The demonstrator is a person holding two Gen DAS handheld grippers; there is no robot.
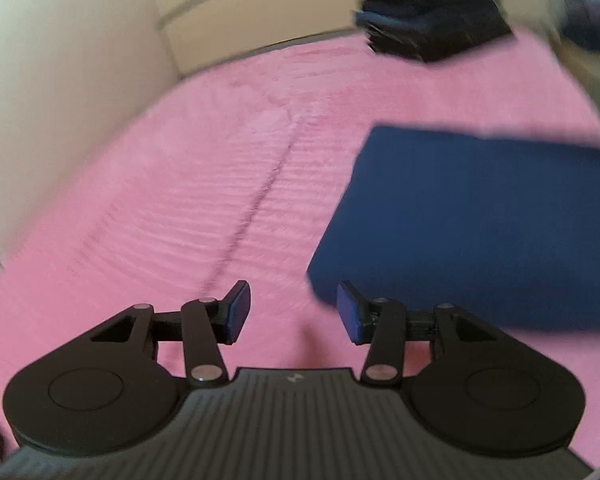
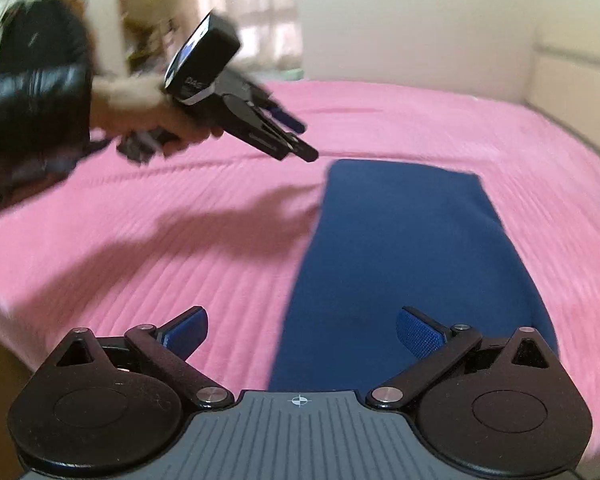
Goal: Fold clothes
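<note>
A navy blue garment [image 2: 412,264] lies folded into a long flat rectangle on the pink bedspread [image 2: 140,248]. In the left wrist view the same blue garment [image 1: 480,224] fills the right side. My left gripper [image 1: 294,312] is open and empty, hovering over the pink cover just left of the garment's near corner. From the right wrist view the left gripper [image 2: 296,136] hangs in the air above the bed, held by a hand [image 2: 172,128]. My right gripper [image 2: 300,332] is open with nothing in it, above the garment's near end.
A stack of dark folded clothes [image 1: 432,16] rests at the far edge of the bed by the beige headboard [image 1: 260,16]. A person's dark sleeve [image 2: 32,84] is at the left. Pale walls surround the bed. Both views are motion-blurred.
</note>
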